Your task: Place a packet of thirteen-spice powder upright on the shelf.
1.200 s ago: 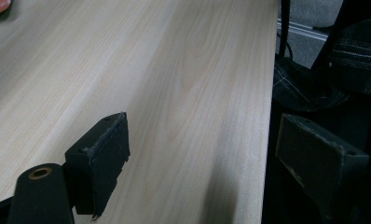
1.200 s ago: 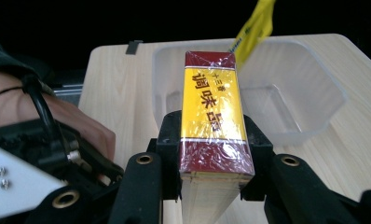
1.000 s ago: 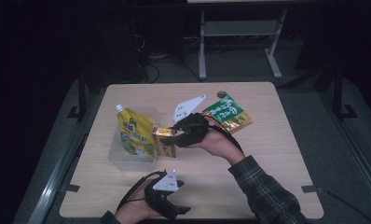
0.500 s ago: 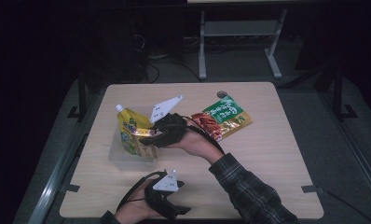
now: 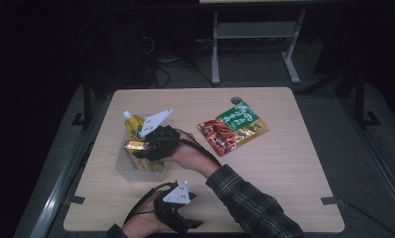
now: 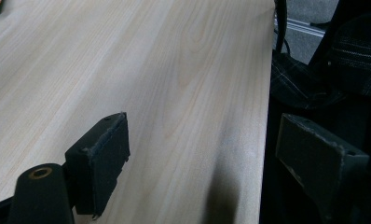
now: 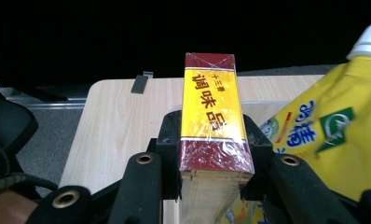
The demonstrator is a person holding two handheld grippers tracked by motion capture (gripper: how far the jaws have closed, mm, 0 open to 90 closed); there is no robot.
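Note:
My right gripper (image 7: pixel 211 149) is shut on a red and yellow box (image 7: pixel 212 126) with Chinese lettering, wrapped in clear film. In the high view the right gripper (image 5: pixel 145 148) holds that box (image 5: pixel 135 145) over a clear plastic bin (image 5: pixel 123 166) at the table's left. A yellow spouted pouch (image 5: pixel 134 128) with a white cap stands in the bin, close beside the box (image 7: pixel 333 140). My left gripper (image 5: pixel 183 225) rests near the table's front edge, open with nothing between its jaws (image 6: pixel 197 154).
A red and green snack bag (image 5: pixel 232 128) lies flat at the middle right of the wooden table (image 5: pixel 295 168). A round hole (image 5: pixel 236 100) sits near the far edge. A metal frame (image 5: pixel 255 44) stands on the floor behind the table.
My right gripper has carried the box leftward from beside the snack bag to above the clear bin and slightly lower. The left gripper has stayed put.

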